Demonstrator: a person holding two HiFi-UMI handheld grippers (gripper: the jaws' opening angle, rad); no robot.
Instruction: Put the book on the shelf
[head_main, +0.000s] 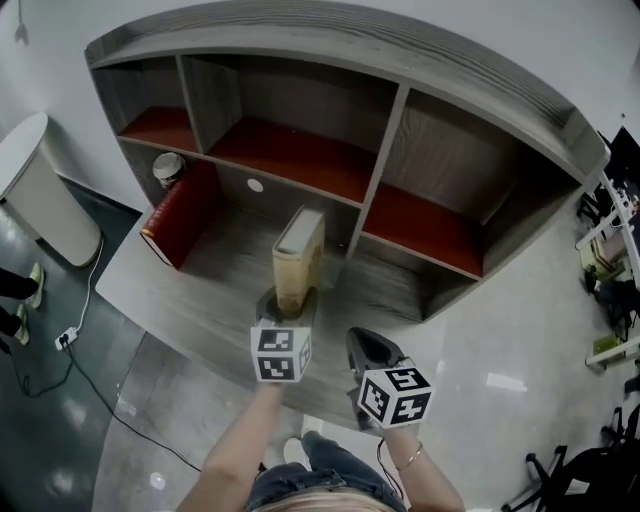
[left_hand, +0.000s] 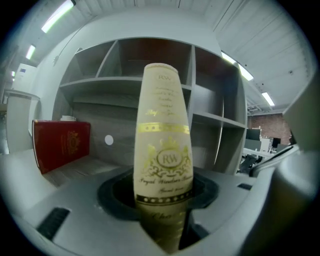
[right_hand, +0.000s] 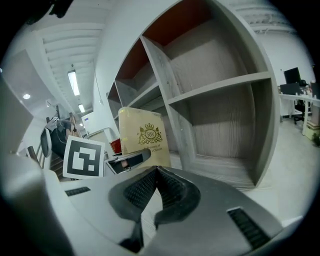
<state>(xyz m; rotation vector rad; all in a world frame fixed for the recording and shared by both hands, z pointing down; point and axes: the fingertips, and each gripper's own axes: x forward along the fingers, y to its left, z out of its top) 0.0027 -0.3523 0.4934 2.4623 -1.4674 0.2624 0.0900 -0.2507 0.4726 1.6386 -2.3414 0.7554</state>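
Note:
A cream book with gold print (head_main: 298, 260) stands upright in my left gripper (head_main: 290, 305), whose jaws are shut on its lower end. In the left gripper view the book's spine (left_hand: 163, 150) fills the middle, rising out of the jaws. It hangs over the lower board of the grey shelf unit (head_main: 375, 65), in front of the upright between the middle and right bays. My right gripper (head_main: 368, 350) is beside it to the right, shut with its tips touching and nothing between them (right_hand: 154, 172). The right gripper view shows the book's cover (right_hand: 144, 137) at left.
A red book (head_main: 182, 215) leans in the lower left bay, with a round jar (head_main: 167, 168) behind it. The shelves have red boards (head_main: 300, 155). A white bin (head_main: 40, 195) and a cable lie on the floor at left. Office chairs stand at right.

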